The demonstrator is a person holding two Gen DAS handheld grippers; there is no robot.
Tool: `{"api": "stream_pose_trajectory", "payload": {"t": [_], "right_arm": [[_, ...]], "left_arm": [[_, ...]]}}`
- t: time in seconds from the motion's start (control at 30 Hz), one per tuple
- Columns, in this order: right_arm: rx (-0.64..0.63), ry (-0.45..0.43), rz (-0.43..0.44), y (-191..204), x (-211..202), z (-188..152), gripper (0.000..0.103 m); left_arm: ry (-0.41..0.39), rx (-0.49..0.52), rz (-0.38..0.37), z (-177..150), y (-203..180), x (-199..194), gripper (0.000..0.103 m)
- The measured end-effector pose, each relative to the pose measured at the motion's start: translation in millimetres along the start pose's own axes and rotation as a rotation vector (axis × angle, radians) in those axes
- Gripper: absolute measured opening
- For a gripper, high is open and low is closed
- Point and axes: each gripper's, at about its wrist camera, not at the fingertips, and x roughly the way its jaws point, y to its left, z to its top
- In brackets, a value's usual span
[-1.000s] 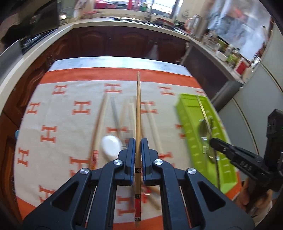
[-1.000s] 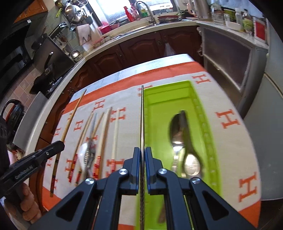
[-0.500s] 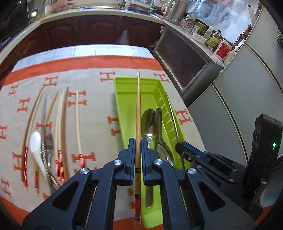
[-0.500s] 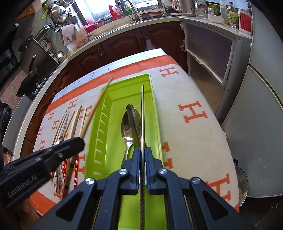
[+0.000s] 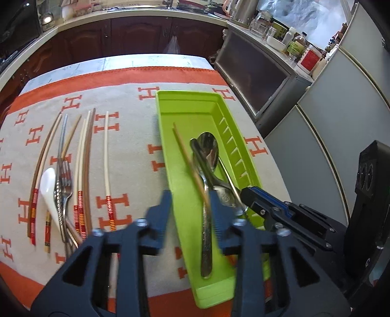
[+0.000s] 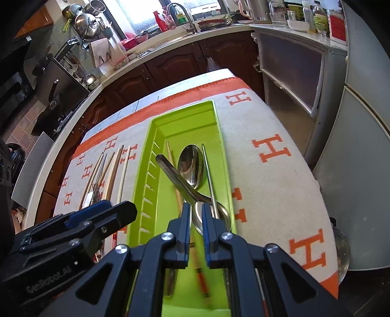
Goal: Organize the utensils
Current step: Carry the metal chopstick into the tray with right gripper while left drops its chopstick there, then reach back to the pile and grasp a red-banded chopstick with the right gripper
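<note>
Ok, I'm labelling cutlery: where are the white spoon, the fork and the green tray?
White spoon (image 5: 47, 179): left wrist view, on its bowl.
Fork (image 5: 65, 181): left wrist view, on its tines.
Green tray (image 5: 187, 95): left wrist view, on its far rim.

I worked in a home kitchen. Dark wooden cabinets (image 6: 185, 65) ran under a pale worktop (image 6: 156, 52) along the far wall, with a sink and its curved tap (image 6: 181, 14) set below a bright window (image 6: 160, 9). Steel pots (image 6: 85, 20) hung or stood at the left of it, near a black stove (image 6: 65, 97) with a pan on top. Jars and bottles (image 5: 292, 41) crowded a side unit, and tall pale appliance doors (image 5: 346, 102) stood to the right. The counter (image 5: 146, 61) in front of me carried an orange-and-cream cloth (image 5: 136, 151), a green cutlery tray (image 5: 185, 102) and loose chopsticks (image 5: 85, 165).
</note>
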Motion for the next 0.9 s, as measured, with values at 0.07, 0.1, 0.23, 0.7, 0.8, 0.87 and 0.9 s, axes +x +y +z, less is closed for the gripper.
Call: {"api": "stream_pose_trajectory", "payload": {"t": [0.07, 0.1, 0.23, 0.7, 0.8, 0.87, 0.9], "right_arm": [[0.000, -0.010, 0.004, 2.1, -4.5, -1.3, 0.015], [-0.001, -0.015, 0.002, 3.5, -6.7, -1.8, 0.016], [-0.013, -0.030, -0.001, 12.3, -13.6, -5.4, 0.016], [-0.049, -0.048, 0.028, 48.7, -32.9, -19.3, 0.016], [-0.060, -0.052, 0.036, 58.9, -36.4, -21.6, 0.016], [-0.069, -0.053, 0.040, 64.4, -37.5, -22.4, 0.016], [-0.071, -0.054, 0.043, 67.8, -38.2, -23.3, 0.016]], "left_arm": [[-0.027, -0.006, 0.009, -2.2, 5.1, -9.4, 0.052], [-0.036, -0.003, 0.017, -3.4, 7.2, -13.9, 0.052], [-0.057, 0.018, 0.054, -8.4, 15.9, -31.1, 0.053], [-0.124, 0.039, 0.070, -30.2, 44.3, -81.3, 0.053], [-0.122, 0.037, 0.045, -34.8, 50.3, -91.5, 0.053], [-0.130, 0.036, 0.047, -37.4, 54.2, -97.6, 0.053], [-0.134, 0.034, 0.049, -38.4, 55.3, -100.0, 0.053]]}}
